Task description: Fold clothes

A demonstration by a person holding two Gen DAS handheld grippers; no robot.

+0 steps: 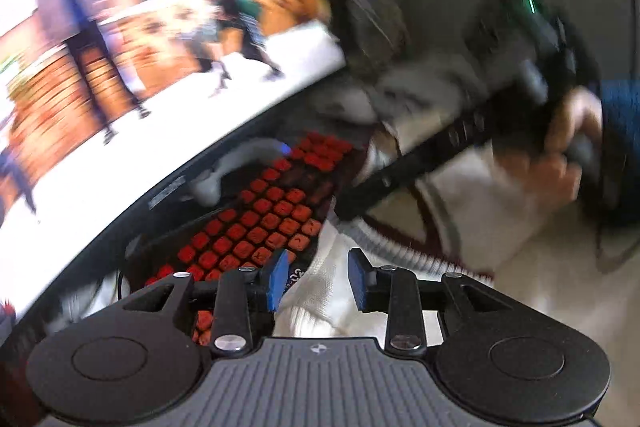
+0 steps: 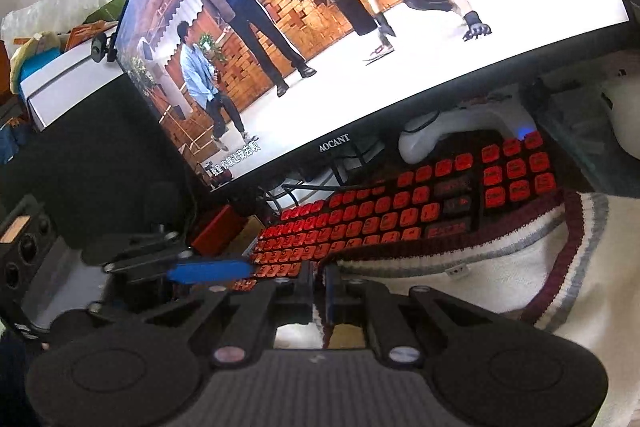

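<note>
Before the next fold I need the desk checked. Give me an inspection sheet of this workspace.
Surface: desk mostly covered; pale bare patch at right.
Job's things: white knit sweater with maroon and grey trim, lying partly over the keyboard's near edge.
Clutter: red-lit keyboard, white game controller, boxes at left.
Grippers: left tongs open above the sweater; right tongs shut on the sweater's trim.
Cables: dark and white leads under the monitor.
Surroundings: curved monitor playing a video.

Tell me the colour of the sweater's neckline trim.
Dark maroon, with a grey stripe beside it, on the cream sweater; clearest in the right wrist view.
</note>
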